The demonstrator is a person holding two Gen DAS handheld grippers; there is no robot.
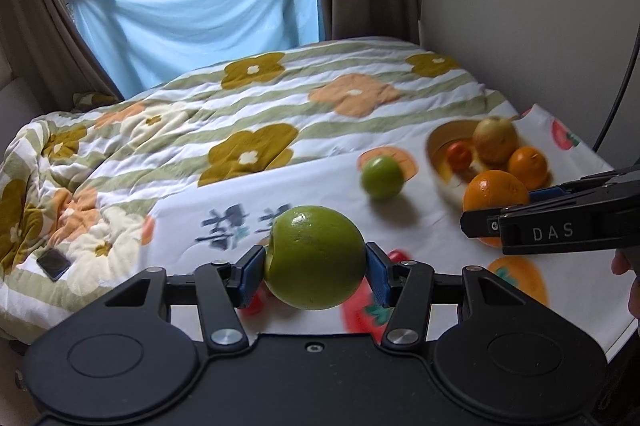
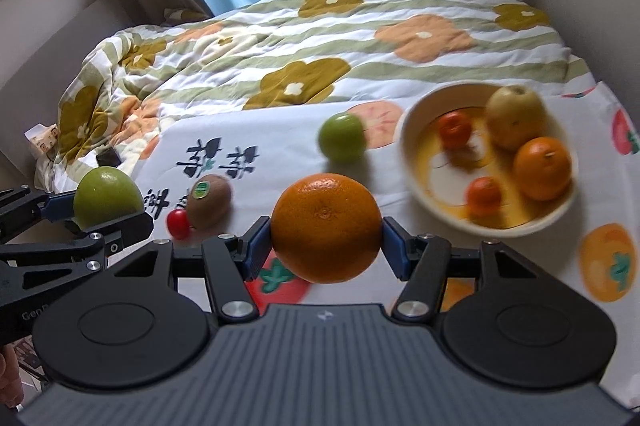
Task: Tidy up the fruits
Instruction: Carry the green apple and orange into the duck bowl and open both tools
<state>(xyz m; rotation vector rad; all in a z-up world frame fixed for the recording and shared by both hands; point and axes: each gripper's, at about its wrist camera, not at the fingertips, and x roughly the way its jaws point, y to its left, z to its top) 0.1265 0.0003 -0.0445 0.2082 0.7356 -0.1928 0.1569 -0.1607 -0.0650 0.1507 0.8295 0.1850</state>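
Observation:
My left gripper [image 1: 315, 272] is shut on a large green apple [image 1: 315, 258], held above the fruit-print cloth; it also shows in the right wrist view [image 2: 107, 197]. My right gripper [image 2: 326, 244] is shut on a big orange [image 2: 326, 228], left of and nearer than the cream bowl [image 2: 412, 161]. The bowl holds a yellow pear [image 2: 514, 115], an orange [image 2: 542, 167] and two small red-orange fruits [image 2: 454, 129]. A small green apple [image 2: 342, 137], a kiwi [image 2: 209, 201] and a cherry tomato [image 2: 178, 224] lie on the cloth.
The white fruit-print cloth [image 2: 280, 153] covers the near end of a bed with a flowered quilt [image 2: 320, 37]. A phone [image 1: 54, 264] lies on the quilt at the left. A wall [image 1: 520, 5] stands at the right, curtains and a window behind.

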